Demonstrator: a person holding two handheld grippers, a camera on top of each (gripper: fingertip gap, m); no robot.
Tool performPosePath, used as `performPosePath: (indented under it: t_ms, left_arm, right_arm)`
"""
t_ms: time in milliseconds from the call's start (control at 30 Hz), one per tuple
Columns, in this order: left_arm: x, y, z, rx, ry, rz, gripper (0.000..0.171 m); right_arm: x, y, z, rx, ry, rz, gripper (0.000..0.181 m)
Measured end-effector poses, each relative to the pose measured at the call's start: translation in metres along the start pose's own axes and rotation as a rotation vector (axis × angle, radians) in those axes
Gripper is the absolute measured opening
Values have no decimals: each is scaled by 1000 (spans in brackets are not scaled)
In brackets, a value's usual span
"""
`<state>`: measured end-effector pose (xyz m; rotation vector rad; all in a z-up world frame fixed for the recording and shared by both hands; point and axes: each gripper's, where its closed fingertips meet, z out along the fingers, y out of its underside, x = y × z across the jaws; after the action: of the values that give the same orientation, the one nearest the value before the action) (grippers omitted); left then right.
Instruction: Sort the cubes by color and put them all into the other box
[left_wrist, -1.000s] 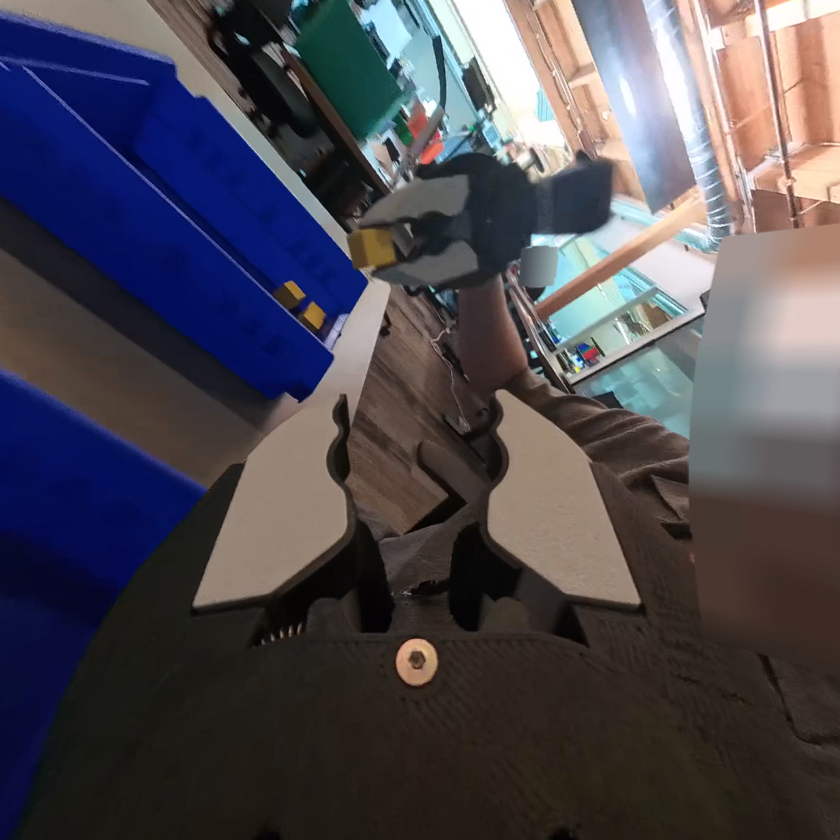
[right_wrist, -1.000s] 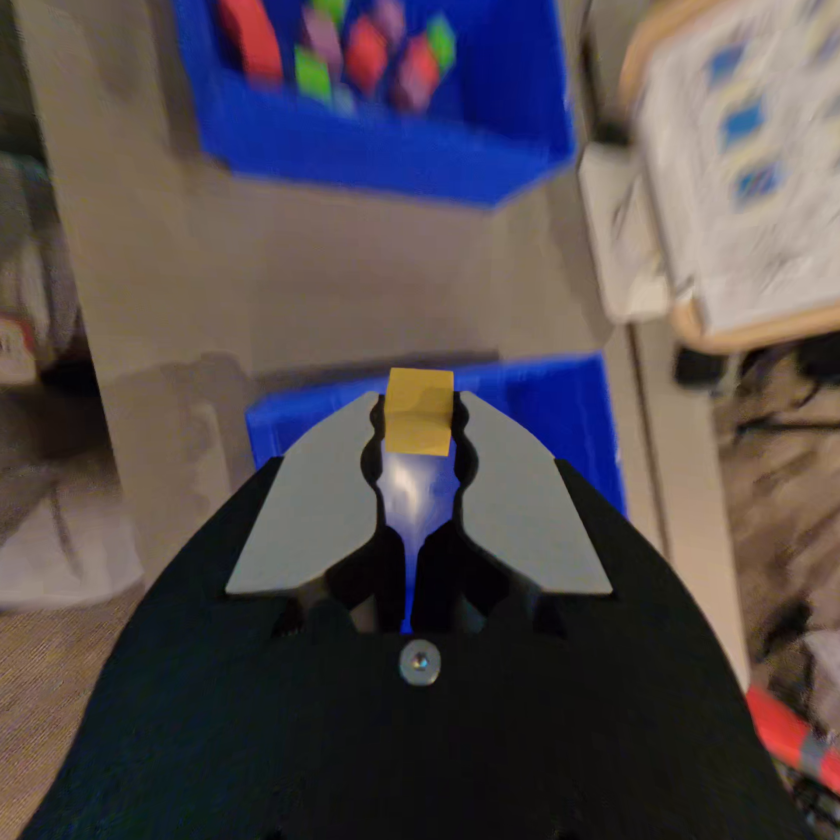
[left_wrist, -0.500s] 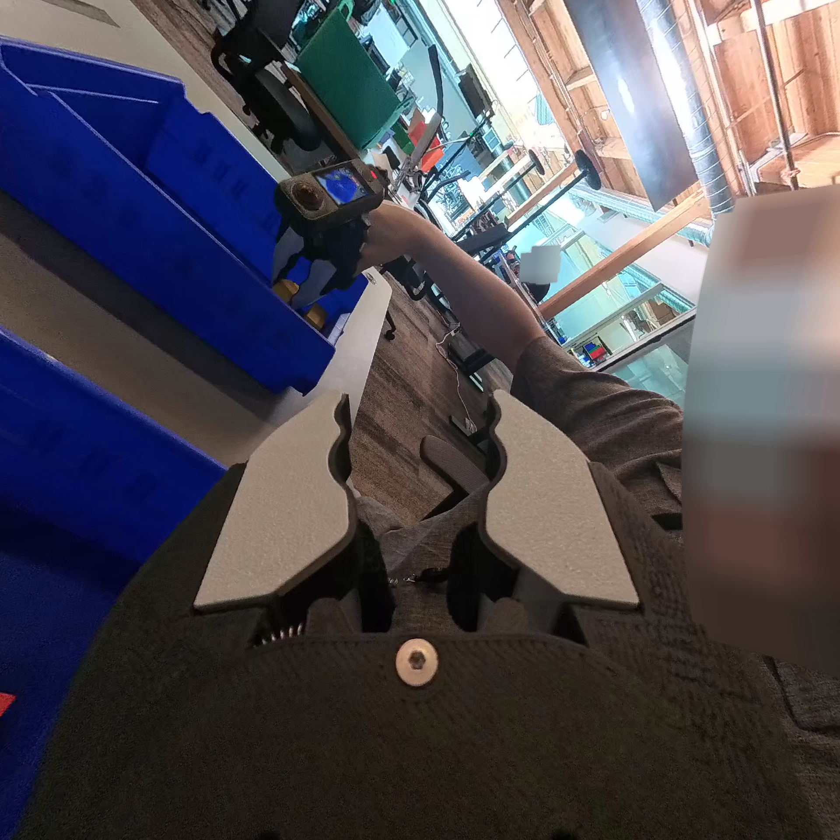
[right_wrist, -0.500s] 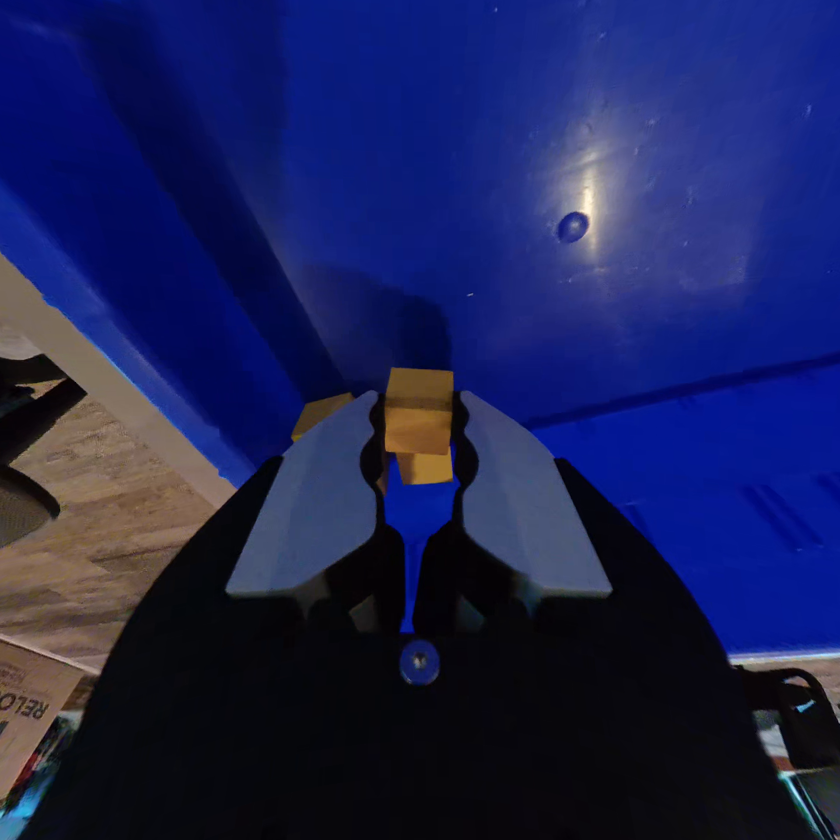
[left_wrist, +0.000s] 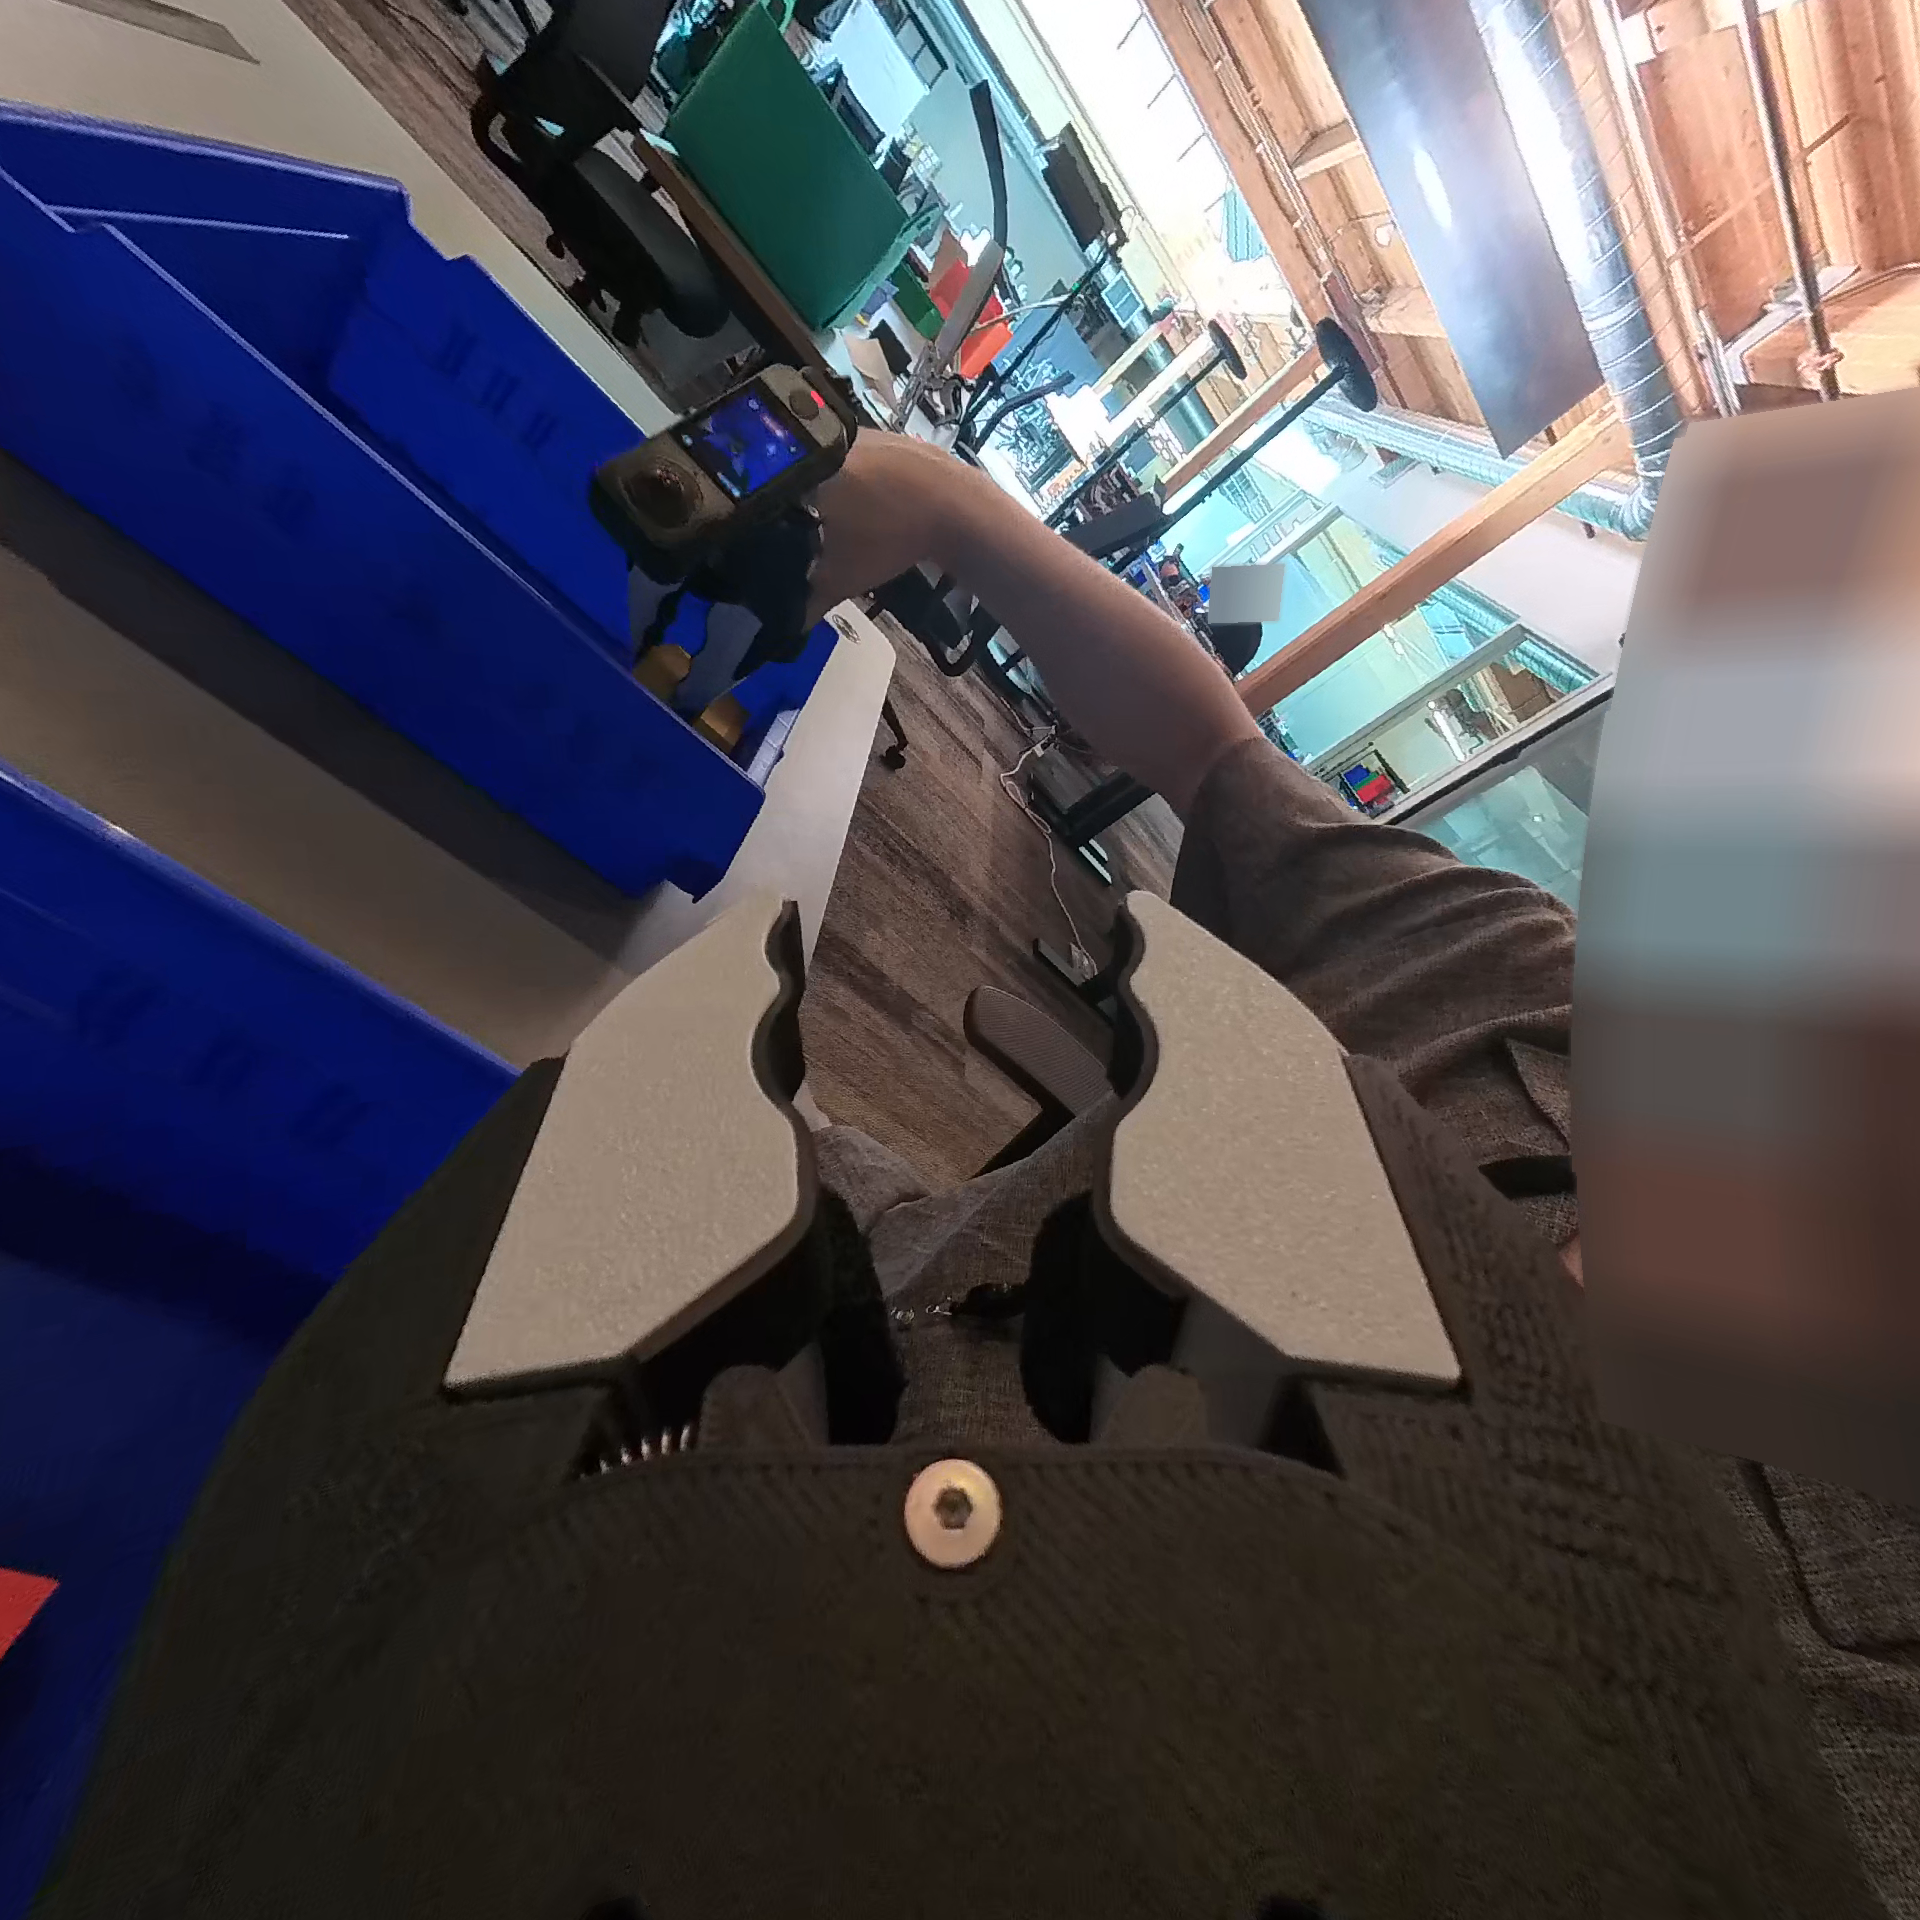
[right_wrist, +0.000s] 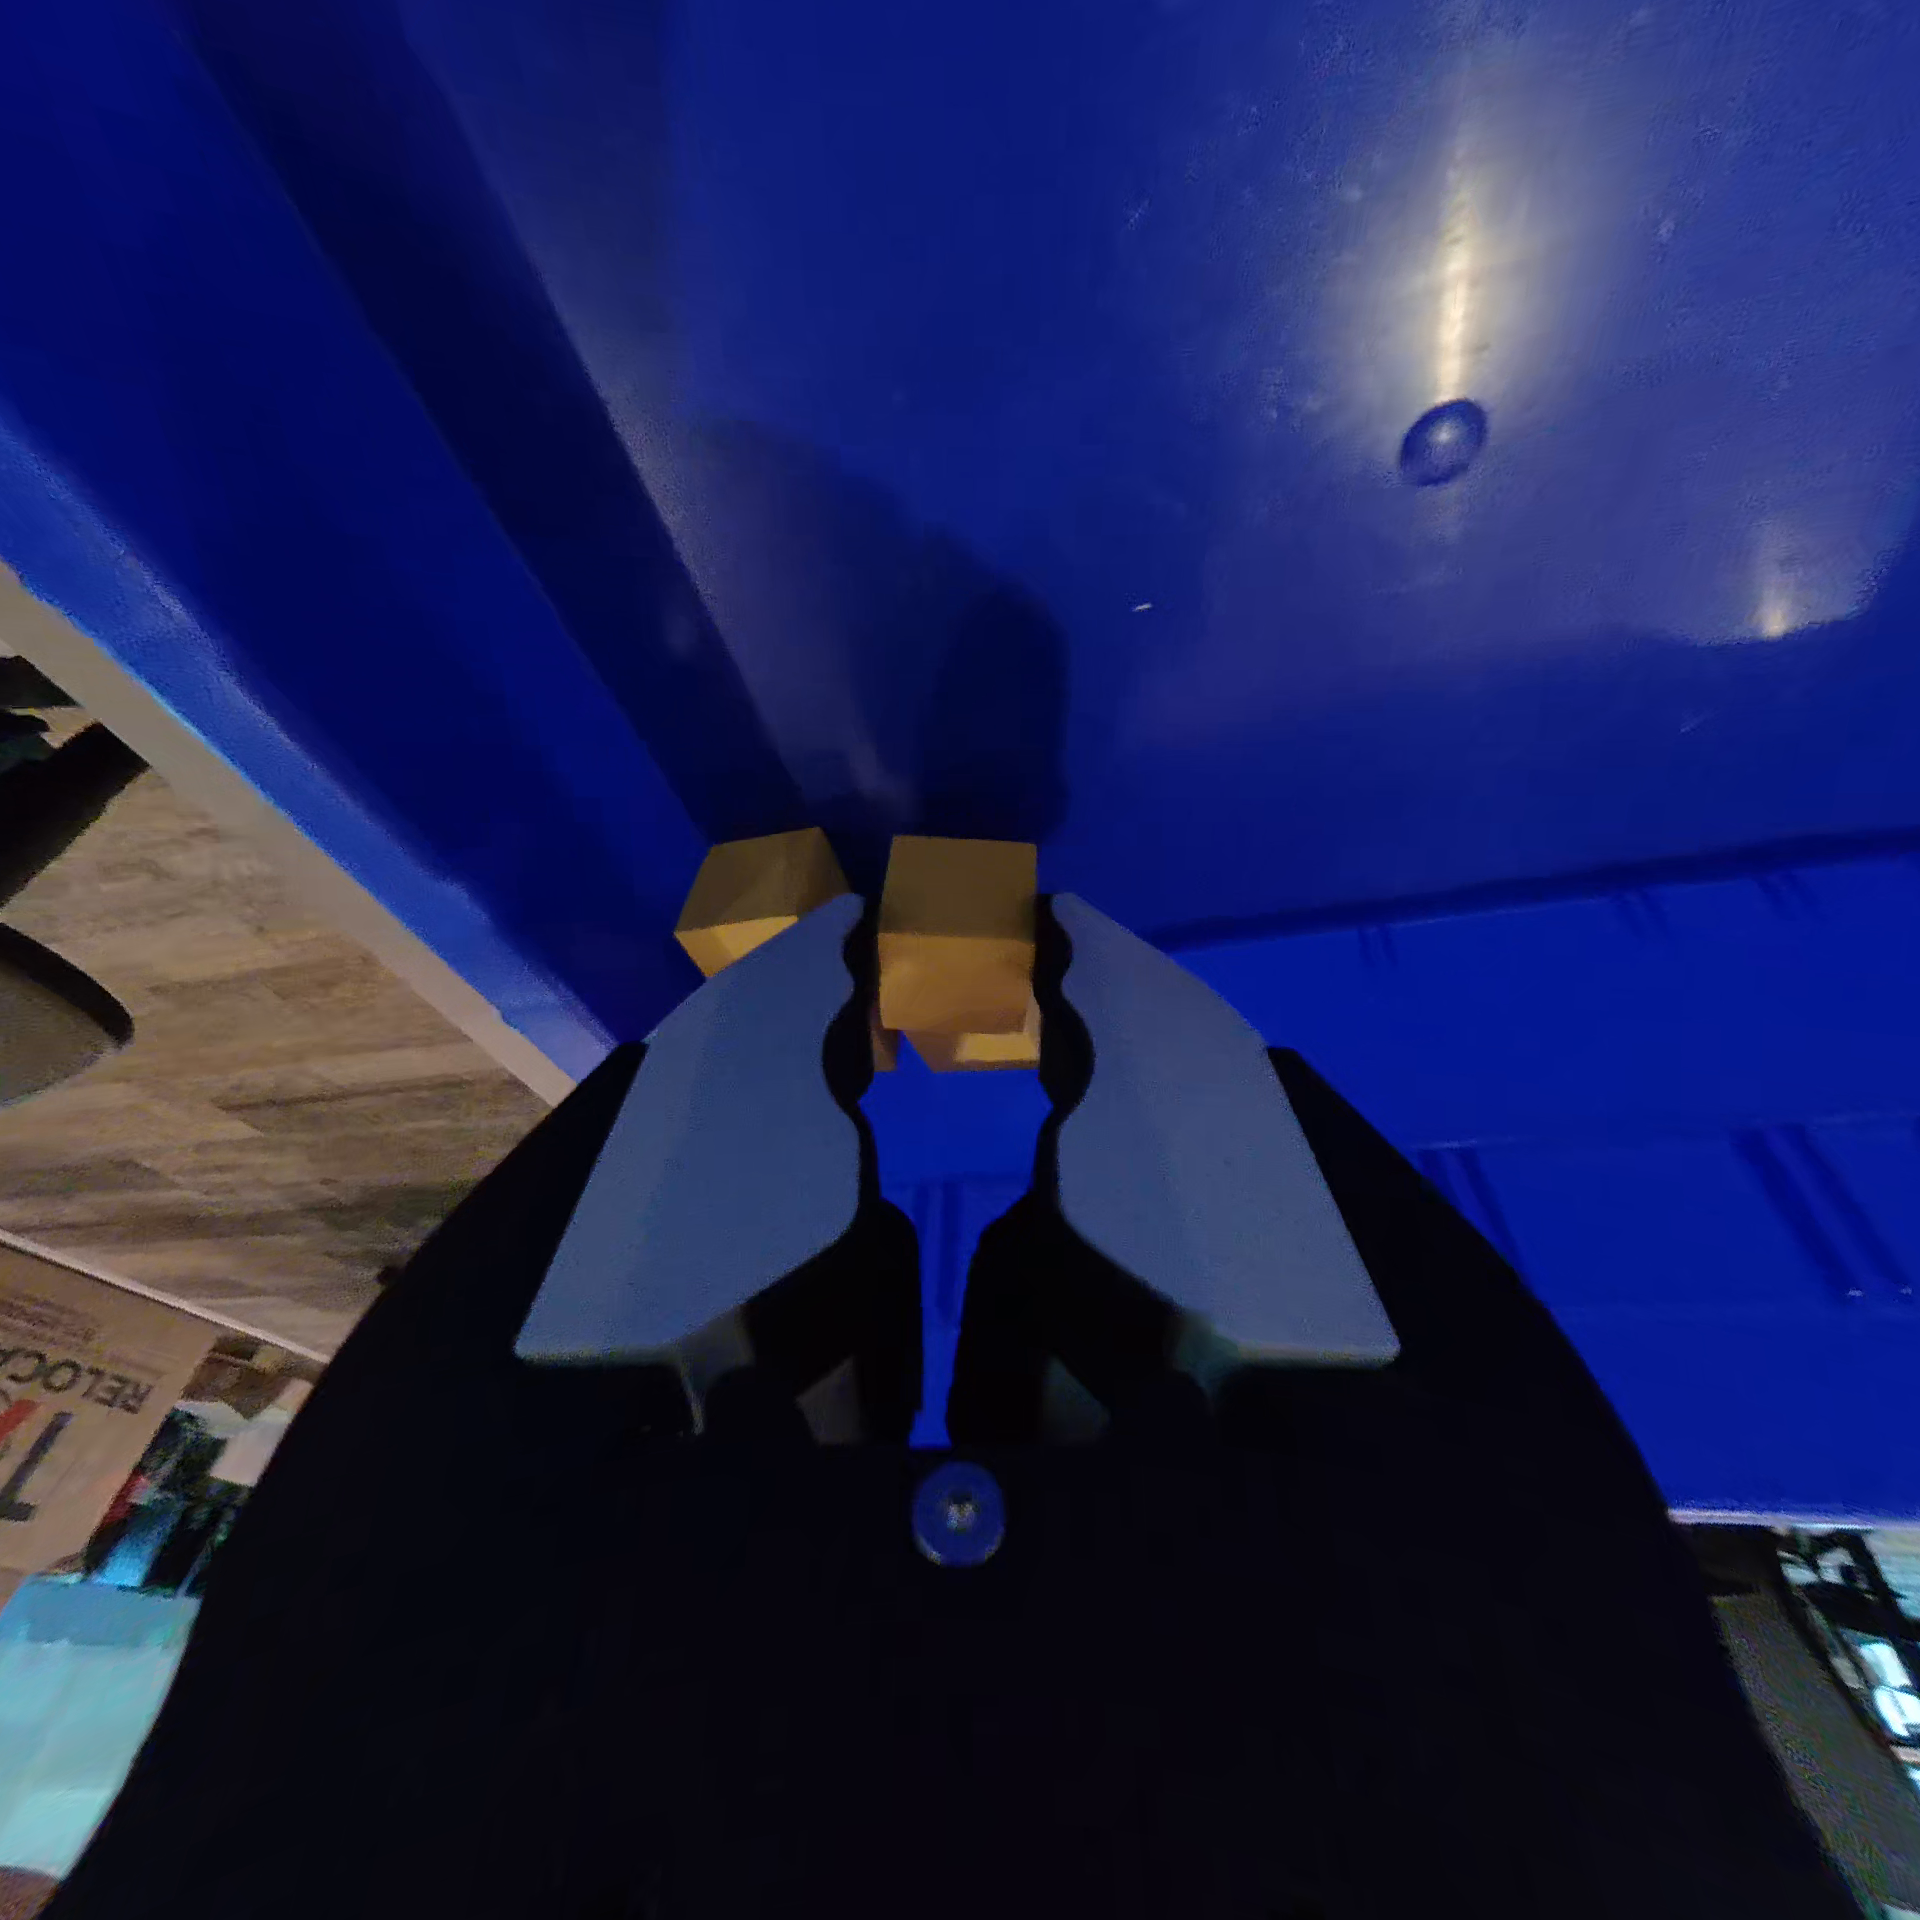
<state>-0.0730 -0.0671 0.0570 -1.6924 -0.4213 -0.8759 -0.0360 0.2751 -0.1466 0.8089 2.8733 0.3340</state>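
Right gripper (right_wrist: 956, 935): grey fingers, black body, low inside the far blue plastic bin (right_wrist: 1351, 416); jaws narrow, with a yellow wooden cube (right_wrist: 956, 920) between the fingertips. Whether they press on it or stand just off its sides, I cannot tell.
Cube's place: centre of the right wrist view, near the bin's corner, sitting over another yellow block (right_wrist: 992, 1044) beneath it.
Neighbour: a 3rd yellow block (right_wrist: 753, 899) just left of the left fingertip, against the bin wall.
Left gripper (left_wrist: 961, 935): jaws wide, nothing between them, pointed past the pale tabletop (left_wrist: 208, 769) edge toward the wooden floor.
Near it: a second blue bin (left_wrist: 208, 1039) at the left of the left wrist view.
Farther off: the person's bare forearm (left_wrist: 1039, 603) reaches to the far bin at upper left of that view.
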Motion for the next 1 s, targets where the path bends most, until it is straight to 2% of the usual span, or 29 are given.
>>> performPosePath:
  t_ms: [367, 633, 767, 867, 1000]
  left_arm:
    - [2, -1, -4, -2, -7, 14, 56]
    - [4, -2, -8, 6, -25, 24, 56]
    - [5, -2, -9, 11, -31, 30, 56]
    - [5, -2, -10, 10, -33, 30, 56]
    - [5, -1, -10, 9, -31, 30, 56]
  right_arm:
    - [-5, 2, -2, 44, -11, 16, 33]
    - [-2, -24, -23, 206, 1, 13, 29]
    - [12, -36, -24, 275, 29, 80, 28]
    - [16, -31, -10, 222, 55, 72, 28]
    - [3, -22, 0, 166, 24, 36, 26]
